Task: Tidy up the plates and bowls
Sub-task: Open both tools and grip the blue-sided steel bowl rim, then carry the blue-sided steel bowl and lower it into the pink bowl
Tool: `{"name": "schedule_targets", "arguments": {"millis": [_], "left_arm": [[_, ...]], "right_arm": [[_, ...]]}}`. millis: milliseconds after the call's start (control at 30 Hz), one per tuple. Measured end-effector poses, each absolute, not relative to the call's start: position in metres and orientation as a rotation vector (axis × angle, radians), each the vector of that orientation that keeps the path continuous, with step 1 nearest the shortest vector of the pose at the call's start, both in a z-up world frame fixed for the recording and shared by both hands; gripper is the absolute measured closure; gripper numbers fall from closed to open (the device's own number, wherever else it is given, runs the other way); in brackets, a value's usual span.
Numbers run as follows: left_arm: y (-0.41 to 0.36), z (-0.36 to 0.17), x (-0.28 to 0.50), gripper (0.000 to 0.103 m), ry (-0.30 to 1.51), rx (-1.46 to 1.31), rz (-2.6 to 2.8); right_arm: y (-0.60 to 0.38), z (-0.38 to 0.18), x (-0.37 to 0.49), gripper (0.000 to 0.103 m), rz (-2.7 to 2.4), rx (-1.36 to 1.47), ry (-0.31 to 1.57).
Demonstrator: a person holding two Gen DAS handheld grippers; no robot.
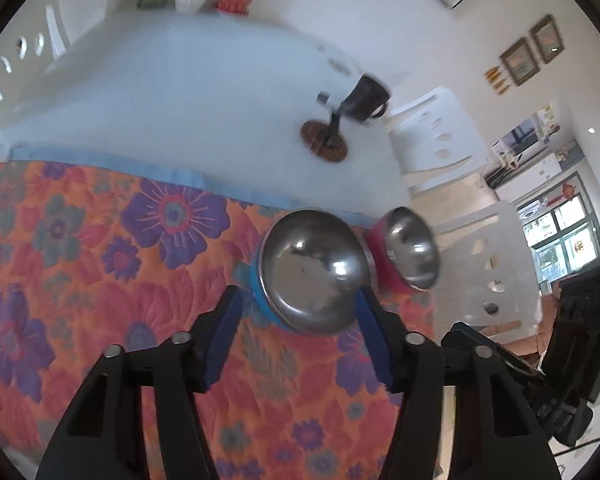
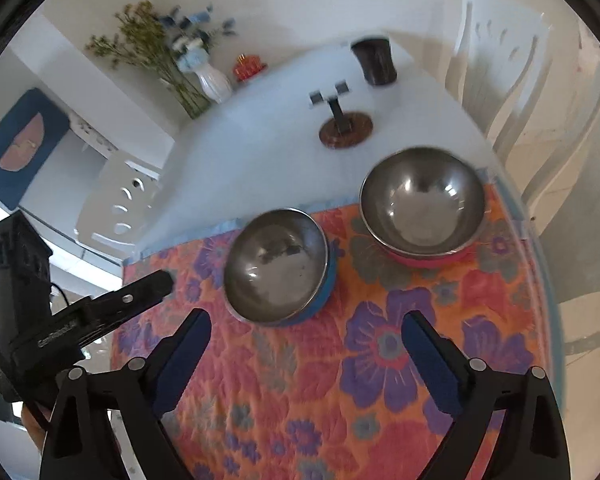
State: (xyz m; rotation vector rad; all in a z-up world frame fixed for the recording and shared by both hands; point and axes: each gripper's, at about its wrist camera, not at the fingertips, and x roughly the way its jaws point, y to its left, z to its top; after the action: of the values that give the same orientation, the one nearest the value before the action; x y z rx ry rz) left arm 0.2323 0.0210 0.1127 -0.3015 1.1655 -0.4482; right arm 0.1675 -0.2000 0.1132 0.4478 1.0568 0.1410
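Two steel bowls stand side by side on a floral mat [image 2: 340, 380]. The blue-shelled bowl [image 1: 314, 270] [image 2: 276, 266] is on the left, the pink-shelled bowl [image 1: 412, 254] [image 2: 422, 202] on the right, slightly apart. My left gripper [image 1: 300, 340] is open and empty, its blue pads on either side of the blue-shelled bowl's near edge. My right gripper [image 2: 306, 360] is open and empty, hovering over the mat just short of both bowls. The left gripper also shows at the left edge of the right wrist view [image 2: 100, 312].
The mat [image 1: 100, 280] lies on a white table [image 2: 260, 140]. Beyond it are a small stand on a round wooden base [image 2: 346, 128], a dark cup [image 2: 374, 60], a white vase with flowers [image 2: 214, 82] and a red object [image 2: 250, 66]. White chairs [image 2: 512, 80] surround the table.
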Motion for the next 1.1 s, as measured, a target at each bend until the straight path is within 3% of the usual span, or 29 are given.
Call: {"name": "schedule_targets", "arguments": {"millis": [67, 200, 233, 500, 600, 1100], "left_arm": [[0.014, 0.09, 0.248, 0.055, 1.202, -0.297, -0.437], [0.007, 0.058, 0.267, 0.069, 1.261, -0.306, -0.42], [0.006, 0.054, 0.27, 0.075, 1.265, -0.304, -0.42], [-0.004, 0.027, 0.279, 0.09, 1.299, -0.265, -0.43], [-0.007, 0.026, 0.277, 0.091, 1.298, -0.263, -0.436], [0.018, 0.082, 0.228, 0.091, 1.218, -0.276, -0.439]], "right_arm": [[-0.198, 0.097, 0.181, 0.02, 0.149, 0.455, 1.085], [-0.195, 0.062, 0.206, 0.028, 0.147, 0.465, 1.147], [-0.195, 0.052, 0.212, 0.035, 0.138, 0.466, 1.167], [-0.187, 0.019, 0.229, 0.057, 0.158, 0.46, 1.199], [-0.179, 0.018, 0.232, 0.072, 0.168, 0.421, 1.201], [-0.161, 0.071, 0.19, 0.073, 0.18, 0.323, 1.155]]}}
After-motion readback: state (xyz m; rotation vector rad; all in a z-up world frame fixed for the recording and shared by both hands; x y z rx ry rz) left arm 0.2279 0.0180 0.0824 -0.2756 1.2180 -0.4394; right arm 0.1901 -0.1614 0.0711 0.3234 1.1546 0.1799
